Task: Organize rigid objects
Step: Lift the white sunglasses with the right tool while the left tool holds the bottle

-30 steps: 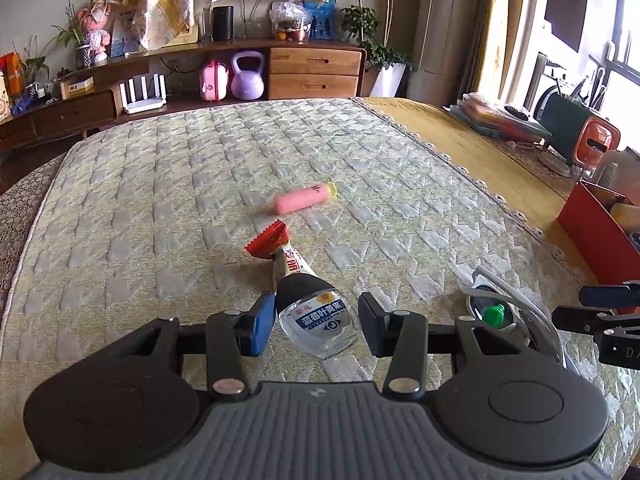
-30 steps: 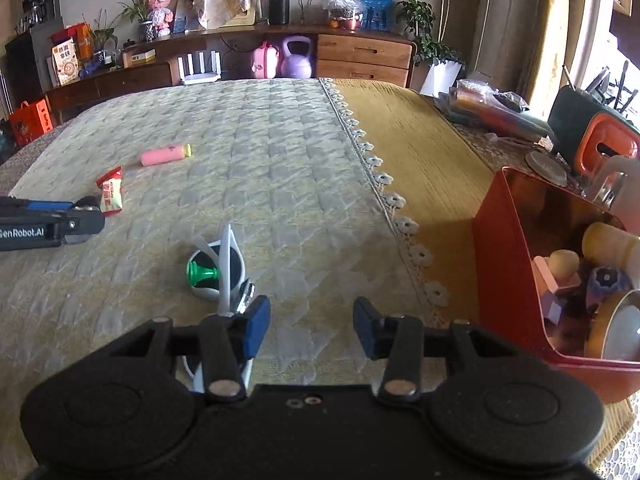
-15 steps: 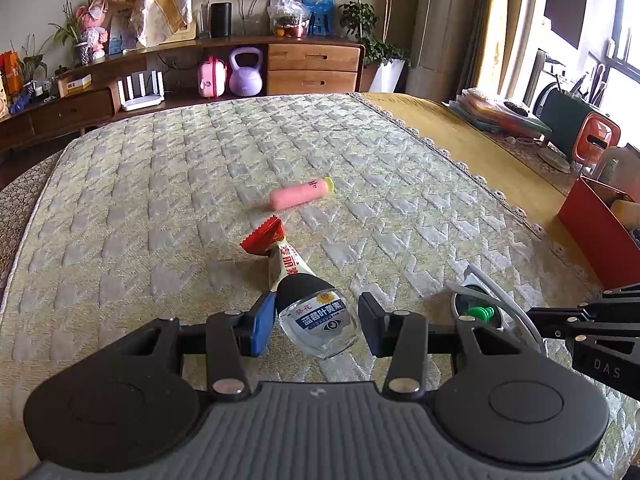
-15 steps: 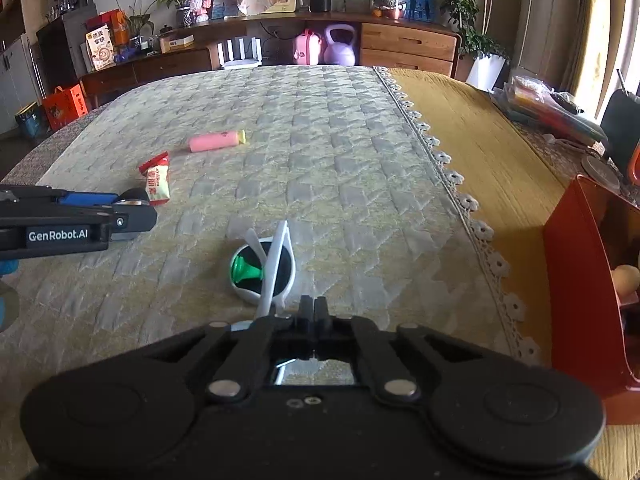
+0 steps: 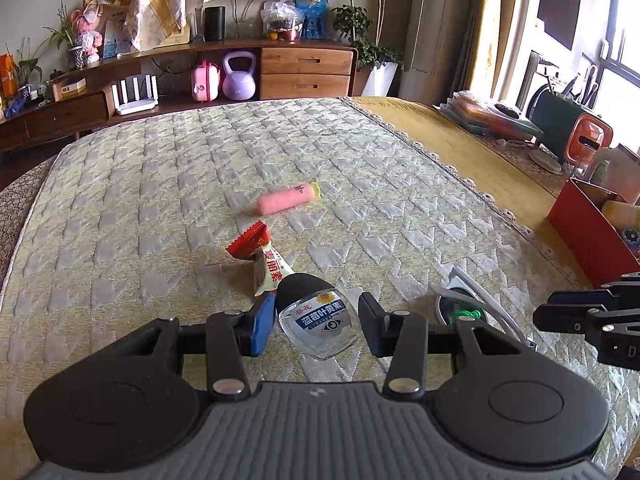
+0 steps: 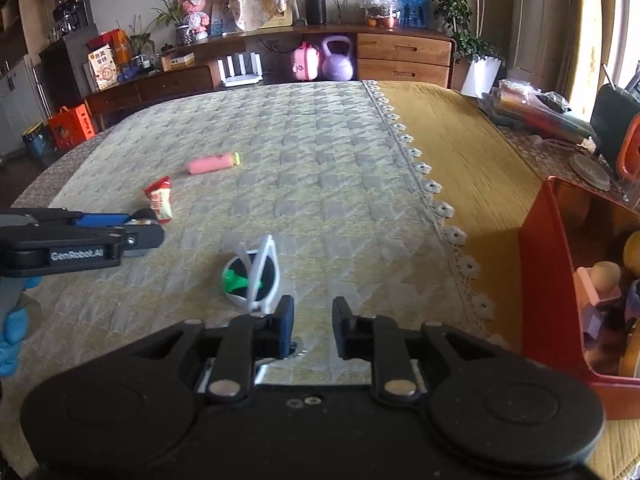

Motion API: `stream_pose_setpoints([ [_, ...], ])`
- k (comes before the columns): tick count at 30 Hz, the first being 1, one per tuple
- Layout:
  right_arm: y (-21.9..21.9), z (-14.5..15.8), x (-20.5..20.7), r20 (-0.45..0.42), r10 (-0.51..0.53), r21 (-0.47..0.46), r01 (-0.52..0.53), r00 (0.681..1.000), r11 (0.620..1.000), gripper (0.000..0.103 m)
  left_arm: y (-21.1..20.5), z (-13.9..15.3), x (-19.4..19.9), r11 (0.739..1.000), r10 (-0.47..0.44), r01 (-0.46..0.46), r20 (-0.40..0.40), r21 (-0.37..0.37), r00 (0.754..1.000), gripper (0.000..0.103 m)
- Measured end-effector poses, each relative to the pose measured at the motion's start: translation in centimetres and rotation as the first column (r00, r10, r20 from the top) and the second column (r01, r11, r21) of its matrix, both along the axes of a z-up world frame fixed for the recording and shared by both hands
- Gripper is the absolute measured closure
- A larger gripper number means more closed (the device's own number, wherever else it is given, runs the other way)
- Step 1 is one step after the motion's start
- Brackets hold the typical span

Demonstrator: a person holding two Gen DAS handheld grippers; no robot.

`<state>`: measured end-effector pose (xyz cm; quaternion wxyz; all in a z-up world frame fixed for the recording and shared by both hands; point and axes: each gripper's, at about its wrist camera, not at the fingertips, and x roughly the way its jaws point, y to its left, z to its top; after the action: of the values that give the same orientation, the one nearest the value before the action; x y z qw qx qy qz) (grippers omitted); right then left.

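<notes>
1. The left gripper (image 5: pixel 316 322) is seen from its own wrist view with its fingers (image 5: pixel 262 322) part-open around a small clear bottle with a black cap and a blue-and-white label (image 5: pixel 316 316). The blue pad touches the bottle's cap side; a gap is visible between the bottle and the other pad, so a firm grip cannot be confirmed.
2. The bottle is lying on the pale quilted yellow-grey bedspread (image 5: pixel 160 200), cap pointing away from the camera, just beside a red-and-white crimped snack packet (image 5: pixel 262 258).
3. A pink cylindrical tube with a yellow cap (image 5: pixel 288 200) is lying farther back on the bedspread, apart from the packet.
4. The right gripper (image 6: pixel 313 328) is shown with its fingers (image 6: pixel 285 326) narrowly apart, having just been opening; nothing is held between them.
5. A pair of white-framed sunglasses with dark lenses (image 6: pixel 256 272) is lying just ahead of the right fingers, with a small green plastic piece (image 6: pixel 236 280) on or against a lens.
6. A red open box (image 6: pixel 544 280) containing assorted small items is placed at the right, on the mustard-yellow fabric (image 6: pixel 460 152) beyond the bedspread's lace edge.
7. A blue-gloved hand (image 6: pixel 12 332) is visible below the left gripper in the right wrist view.
</notes>
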<state>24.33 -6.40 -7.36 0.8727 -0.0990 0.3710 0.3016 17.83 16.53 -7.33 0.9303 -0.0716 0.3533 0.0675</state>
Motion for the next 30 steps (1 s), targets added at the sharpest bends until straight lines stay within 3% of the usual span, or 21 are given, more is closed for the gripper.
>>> stream_pose_setpoints([
  [4,1.9,0.0,-0.8,-0.026,0.050,0.024,-0.050,0.998,0.998,0.078,0.2,0.2,-0.2,1.000,0.005,-0.005,0.002,0.003,1.000,0.058],
  [8,3.6,-0.9,-0.9,-0.031,0.047,-0.023,-0.048,0.998,0.999,0.081,0.5,0.2,-0.3,1.000,0.013,-0.013,0.003,0.004,1.000,0.058],
  [11,3.8,-1.2,-0.9,-0.040,0.039,-0.029,-0.040,0.998,0.999,0.097,0.5,0.2,-0.4,1.000,0.015,-0.015,0.001,0.008,1.000,0.058],
  [12,3.6,-1.2,-0.8,-0.043,0.036,-0.021,-0.037,0.998,0.999,0.098,0.5,0.1,-0.4,1.000,0.017,-0.017,-0.001,0.008,1.000,0.058],
  [20,0.5,-1.1,0.8,-0.189,-0.012,0.166,0.044,0.982,0.985,0.098,0.2,0.0,-0.1,1.000,0.015,-0.015,-0.008,0.015,1.000,0.058],
  [24,-2.0,-1.0,1.8,-0.270,-0.034,0.300,0.118,0.962,0.947,0.098,-0.2,0.2,0.1,1.000,0.011,-0.011,-0.010,0.018,1.000,0.058],
  [27,-4.6,-1.2,2.8,-0.356,-0.047,0.435,0.211,0.933,0.875,0.098,-0.6,0.3,0.2,1.000,0.005,-0.005,-0.010,0.023,1.000,0.058],
  [30,-6.6,-2.2,3.6,-0.405,-0.081,0.475,0.285,0.911,0.833,0.098,-1.0,0.4,0.4,1.000,-0.001,0.002,-0.013,0.030,1.000,0.058],
])
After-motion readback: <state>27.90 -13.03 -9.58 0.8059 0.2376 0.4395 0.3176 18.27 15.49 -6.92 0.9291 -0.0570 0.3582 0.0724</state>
